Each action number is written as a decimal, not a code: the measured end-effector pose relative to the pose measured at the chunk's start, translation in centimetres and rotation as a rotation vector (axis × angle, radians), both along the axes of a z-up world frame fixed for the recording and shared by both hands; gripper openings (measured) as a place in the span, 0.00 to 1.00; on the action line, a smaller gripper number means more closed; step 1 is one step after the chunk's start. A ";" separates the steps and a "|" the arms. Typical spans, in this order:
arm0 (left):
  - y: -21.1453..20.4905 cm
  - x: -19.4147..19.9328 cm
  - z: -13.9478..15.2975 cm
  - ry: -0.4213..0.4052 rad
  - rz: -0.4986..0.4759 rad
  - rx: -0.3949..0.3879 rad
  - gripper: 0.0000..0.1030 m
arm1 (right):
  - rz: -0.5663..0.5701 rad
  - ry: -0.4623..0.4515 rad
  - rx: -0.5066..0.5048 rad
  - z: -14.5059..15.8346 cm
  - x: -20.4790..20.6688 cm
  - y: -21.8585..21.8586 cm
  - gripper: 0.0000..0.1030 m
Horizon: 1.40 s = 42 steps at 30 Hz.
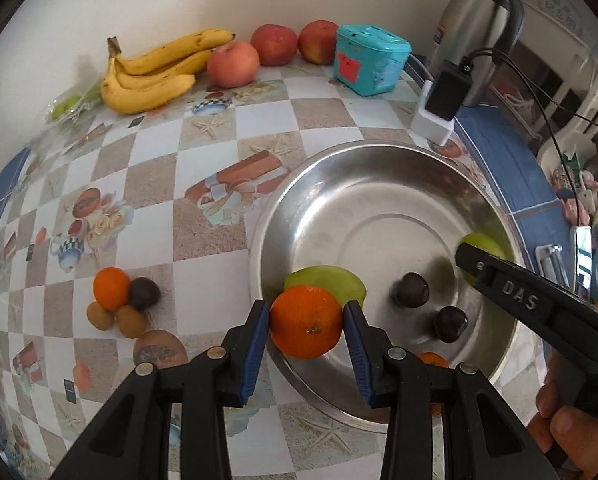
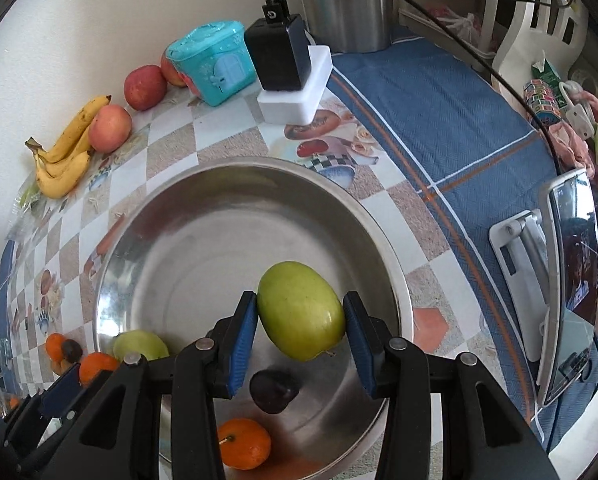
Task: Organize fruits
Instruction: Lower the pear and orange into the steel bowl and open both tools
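Observation:
My left gripper (image 1: 305, 320) is shut on an orange tangerine (image 1: 305, 326), held over the left rim of a steel bowl (image 1: 379, 152). In the bowl lie a green fruit (image 1: 327, 280), two dark plums (image 1: 411, 290) and a small orange (image 1: 433, 360). My right gripper (image 2: 301, 316) is shut on a green apple (image 2: 303, 312) above the bowl (image 2: 259, 164). Below it lie a plum (image 2: 274, 390), a tangerine (image 2: 244, 443) and a second green fruit (image 2: 141, 346). One of the right gripper's fingers (image 1: 511, 288) reaches in from the right in the left wrist view.
Left of the bowl sits a small pile: an orange (image 1: 112, 288), a dark fruit (image 1: 143, 293) and brown fruits (image 1: 131, 322). Bananas (image 1: 151, 72), three apples (image 1: 233, 63), a teal box (image 1: 369, 60), a charger (image 1: 445, 92) and a steel flask (image 1: 475, 20) line the wall.

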<state>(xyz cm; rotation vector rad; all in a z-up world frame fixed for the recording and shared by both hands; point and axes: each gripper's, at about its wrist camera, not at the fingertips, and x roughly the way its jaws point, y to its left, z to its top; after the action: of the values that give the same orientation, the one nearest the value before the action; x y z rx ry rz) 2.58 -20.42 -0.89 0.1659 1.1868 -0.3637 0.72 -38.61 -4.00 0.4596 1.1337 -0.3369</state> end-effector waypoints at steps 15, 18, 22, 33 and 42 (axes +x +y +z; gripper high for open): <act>0.1 -0.1 0.1 0.056 0.008 -0.042 0.40 | 0.027 -0.010 -0.013 0.8 0.4 0.7 0.45; 0.2 0.1 0.2 0.060 0.015 -0.045 0.41 | 0.027 -0.012 -0.012 0.9 0.4 0.6 0.45; 0.5 0.2 0.5 0.058 0.023 -0.052 0.46 | 0.025 -0.015 -0.014 1.2 0.4 0.6 0.46; 2.9 1.8 0.2 0.063 0.116 -0.038 0.64 | 0.042 -0.010 -0.039 2.1 0.3 1.4 0.58; 8.5 4.0 -0.4 0.089 0.303 -0.026 0.75 | 0.083 0.000 -0.047 2.6 0.4 3.6 0.63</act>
<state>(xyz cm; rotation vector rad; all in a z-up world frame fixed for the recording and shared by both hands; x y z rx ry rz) 6.56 -11.91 -1.28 -0.0538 1.2728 -0.1212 1.11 -35.02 -1.39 0.3698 1.1396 -0.2905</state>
